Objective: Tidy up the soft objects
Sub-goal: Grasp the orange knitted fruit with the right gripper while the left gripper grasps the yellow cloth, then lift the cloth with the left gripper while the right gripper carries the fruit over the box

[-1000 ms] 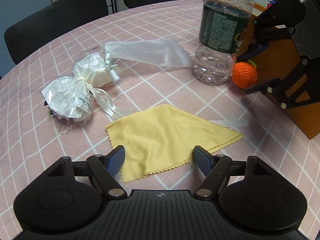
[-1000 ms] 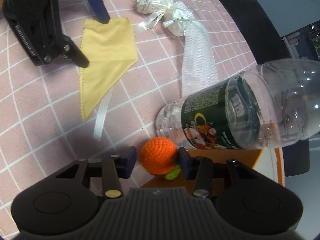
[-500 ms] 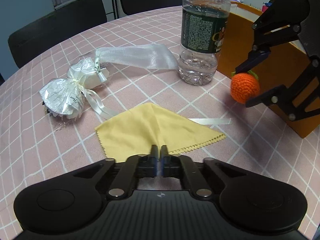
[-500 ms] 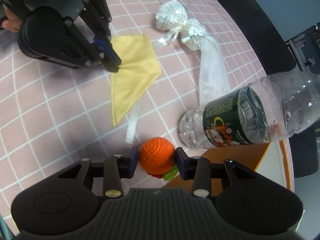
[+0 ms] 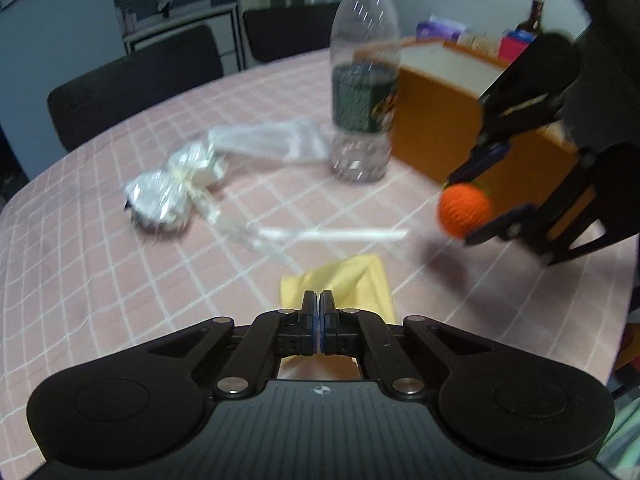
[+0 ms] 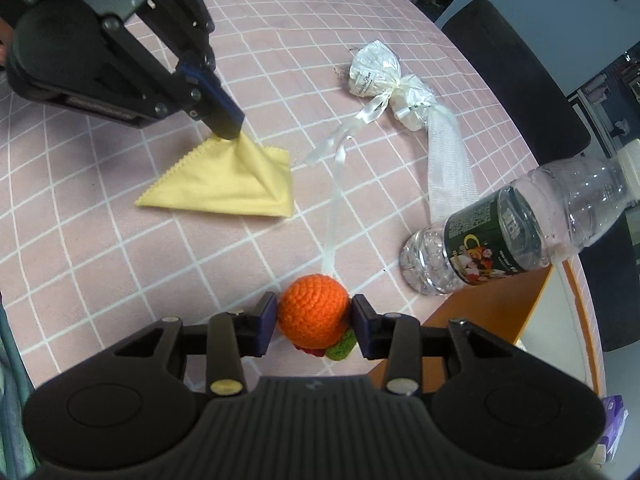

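Observation:
My left gripper (image 5: 319, 298) is shut on a corner of the yellow cloth (image 5: 352, 280), which hangs from the tips with its far edge still on the pink checked tablecloth (image 6: 100, 240). The right wrist view shows that gripper (image 6: 228, 130) pinching the cloth (image 6: 236, 184) into a tent. My right gripper (image 6: 314, 314) is shut on an orange crocheted ball (image 6: 312, 308) with a green leaf, held above the table. The left wrist view shows the ball (image 5: 464, 210) between the right gripper's fingers (image 5: 486, 156), in front of the orange box.
A clear water bottle (image 5: 364, 92) stands beside the orange box (image 5: 436, 120). A white gift bundle (image 5: 168, 192) with ribbons and a white mesh pouch (image 5: 268, 144) lie on the table. Dark chairs (image 5: 136, 84) ring the far edge.
The left gripper closed on the yellow cloth's near corner and lifted it, dragging the cloth toward me. The right gripper rose with the orange ball still clamped.

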The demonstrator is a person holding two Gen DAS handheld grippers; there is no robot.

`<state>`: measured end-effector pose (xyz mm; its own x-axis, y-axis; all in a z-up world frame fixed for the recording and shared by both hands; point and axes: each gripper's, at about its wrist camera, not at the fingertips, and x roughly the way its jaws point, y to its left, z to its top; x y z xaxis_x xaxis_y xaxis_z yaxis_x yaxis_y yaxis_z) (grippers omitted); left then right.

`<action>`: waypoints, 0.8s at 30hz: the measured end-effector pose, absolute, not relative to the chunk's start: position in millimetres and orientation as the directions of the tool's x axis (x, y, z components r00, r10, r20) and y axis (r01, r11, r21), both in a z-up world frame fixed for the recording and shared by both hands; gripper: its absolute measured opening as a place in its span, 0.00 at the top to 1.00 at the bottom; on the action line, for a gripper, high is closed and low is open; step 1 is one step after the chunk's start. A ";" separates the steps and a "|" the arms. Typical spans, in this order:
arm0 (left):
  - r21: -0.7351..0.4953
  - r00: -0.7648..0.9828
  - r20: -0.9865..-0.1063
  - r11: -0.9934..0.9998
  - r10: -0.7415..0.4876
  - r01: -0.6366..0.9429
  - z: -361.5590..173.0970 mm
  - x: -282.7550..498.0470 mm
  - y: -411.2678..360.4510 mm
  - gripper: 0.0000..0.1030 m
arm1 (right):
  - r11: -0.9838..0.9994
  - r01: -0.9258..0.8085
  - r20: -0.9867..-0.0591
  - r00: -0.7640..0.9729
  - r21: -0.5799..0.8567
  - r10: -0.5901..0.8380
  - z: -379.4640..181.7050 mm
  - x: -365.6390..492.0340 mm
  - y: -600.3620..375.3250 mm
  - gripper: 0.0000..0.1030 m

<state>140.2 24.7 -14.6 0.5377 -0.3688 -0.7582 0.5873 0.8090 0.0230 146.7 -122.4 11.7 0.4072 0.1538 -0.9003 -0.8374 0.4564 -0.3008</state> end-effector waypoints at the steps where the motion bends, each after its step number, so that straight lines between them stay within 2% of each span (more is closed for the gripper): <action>1: 0.041 0.535 -0.773 0.814 -0.342 0.579 -19.2 141.1 24.5 0.98 | 0.464 -0.835 -0.900 0.406 -0.295 0.159 10.7 144.7 -122.1 0.61; 2: 0.052 0.528 -0.787 0.820 -0.318 0.570 -26.4 142.6 25.9 0.93 | 0.471 -0.833 -0.899 0.405 -0.289 0.166 9.8 142.2 -122.2 0.61; 4: 0.042 0.511 -0.807 0.835 -0.295 0.549 -39.3 143.8 32.1 0.74 | 0.486 -0.829 -0.898 0.403 -0.277 0.176 8.2 137.6 -123.8 0.61; 6: 0.046 0.518 -0.808 0.846 -0.281 0.531 -46.5 142.4 36.3 0.41 | 0.505 -0.821 -0.897 0.403 -0.267 0.181 5.9 136.6 -126.3 0.61; 9: 0.079 0.554 -0.782 0.837 -0.285 0.541 -43.8 134.4 35.0 0.25 | 0.526 -0.813 -0.898 0.397 -0.249 0.188 2.2 137.9 -130.3 0.61; 11: 0.093 0.558 -0.770 0.813 -0.308 0.575 -40.5 131.3 27.2 0.20 | 0.542 -0.808 -0.900 0.390 -0.233 0.194 0.1 140.2 -131.8 0.61; 16: 0.097 0.521 -0.804 0.799 -0.289 0.593 -54.8 143.4 9.2 0.20 | 0.578 -0.790 -0.904 0.380 -0.205 0.198 -6.1 148.5 -131.7 0.61; 18: 0.078 0.498 -0.822 0.812 -0.277 0.579 -62.7 151.6 8.6 0.32 | 0.593 -0.782 -0.906 0.374 -0.193 0.200 -7.3 152.1 -132.2 0.61; 19: 0.057 0.485 -0.829 0.820 -0.279 0.569 -65.5 154.9 10.3 0.33 | 0.597 -0.779 -0.906 0.374 -0.190 0.200 -7.5 153.0 -132.6 0.61; 21: 0.010 0.454 -0.843 0.836 -0.288 0.549 -68.8 159.1 12.7 0.46 | 0.600 -0.777 -0.905 0.375 -0.189 0.202 -8.4 154.1 -132.8 0.61; 23: -0.006 0.455 -0.840 0.842 -0.297 0.539 -67.3 158.8 14.1 0.52 | 0.603 -0.776 -0.904 0.374 -0.184 0.206 -9.2 154.6 -132.8 0.61; 24: -0.006 0.457 -0.838 0.844 -0.297 0.537 -66.9 158.8 14.3 0.58 | 0.603 -0.776 -0.904 0.374 -0.182 0.209 -9.6 154.3 -132.5 0.61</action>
<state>158.8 14.3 -66.9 0.4574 -0.2973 -0.8381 0.5369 0.8436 -0.0063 154.3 -132.5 -9.6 0.3743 0.2085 -0.9036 -0.7763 0.6035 -0.1823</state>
